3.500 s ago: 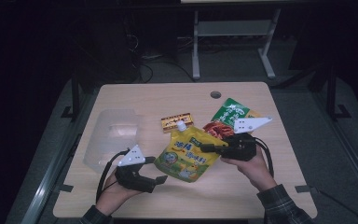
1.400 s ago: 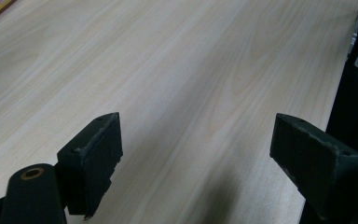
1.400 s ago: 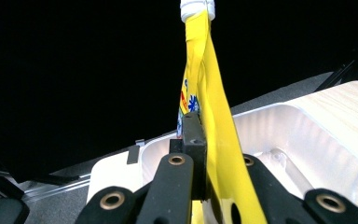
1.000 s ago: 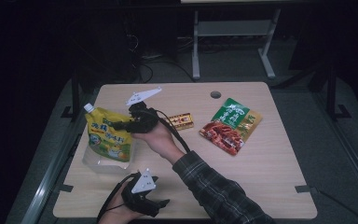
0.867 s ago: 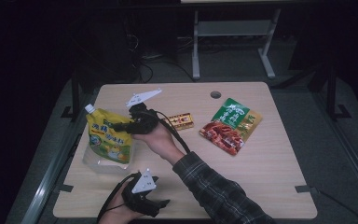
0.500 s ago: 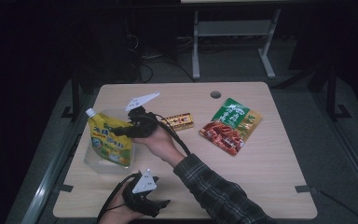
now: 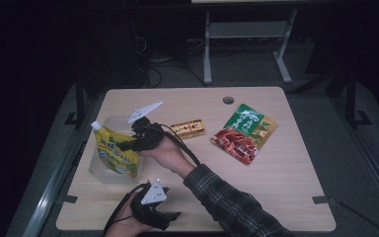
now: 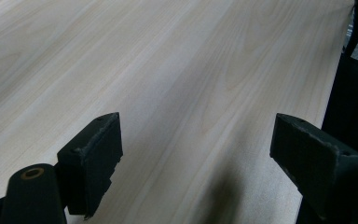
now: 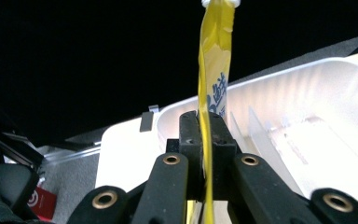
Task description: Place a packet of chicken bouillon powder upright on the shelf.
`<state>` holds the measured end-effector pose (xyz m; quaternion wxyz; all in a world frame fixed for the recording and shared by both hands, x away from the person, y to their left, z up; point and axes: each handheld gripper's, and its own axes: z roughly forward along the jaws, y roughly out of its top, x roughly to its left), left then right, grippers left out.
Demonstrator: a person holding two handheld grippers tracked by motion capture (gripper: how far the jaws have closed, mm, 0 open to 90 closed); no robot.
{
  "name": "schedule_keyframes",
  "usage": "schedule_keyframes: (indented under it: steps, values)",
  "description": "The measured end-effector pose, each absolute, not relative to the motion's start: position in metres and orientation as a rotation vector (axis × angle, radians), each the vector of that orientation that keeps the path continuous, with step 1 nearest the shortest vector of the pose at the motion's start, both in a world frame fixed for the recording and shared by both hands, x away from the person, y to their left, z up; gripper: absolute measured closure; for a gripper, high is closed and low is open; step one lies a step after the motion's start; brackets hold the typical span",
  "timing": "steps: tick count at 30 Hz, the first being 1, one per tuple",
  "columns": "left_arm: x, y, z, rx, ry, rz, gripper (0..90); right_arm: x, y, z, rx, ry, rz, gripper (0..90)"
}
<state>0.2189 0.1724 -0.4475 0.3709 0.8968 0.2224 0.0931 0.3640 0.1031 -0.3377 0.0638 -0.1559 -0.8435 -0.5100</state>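
Pouch [image 7: 114, 153], yellow with a white cap, now sits lower in the clear bin [image 7: 96, 170] than a second ago, seemingly resting inside, right gripper [image 7: 128, 145] clamped on its edge. Left gripper [image 8: 196, 154] gapes wide over bare table [image 8: 168, 70].

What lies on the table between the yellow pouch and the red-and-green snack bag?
In the high view, a small gold-and-red packet lies between the yellow pouch, clamped by the right gripper, and the red-and-green snack bag.

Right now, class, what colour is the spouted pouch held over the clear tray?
Yellow, with a white cap; the pouch shows best in the high view.
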Motion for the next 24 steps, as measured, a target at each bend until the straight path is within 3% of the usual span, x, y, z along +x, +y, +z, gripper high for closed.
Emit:
schedule_keyframes:
  steps: [6, 16, 24]
  values:
    - [0.219, 0.173, -0.447, 2.300, 0.576, 0.234, 16.2, 0.363, 0.109, -0.343, -0.447, -2.574, -1.499, 81.9]
    - [0.219, 0.172, -0.448, 2.298, 0.576, 0.229, 16.2, 0.357, 0.100, -0.331, -0.426, -2.613, -1.551, 53.0]
    - [0.219, 0.172, -0.449, 2.294, 0.582, 0.221, 16.2, 0.353, 0.079, -0.322, -0.438, -2.655, -1.557, 42.1]
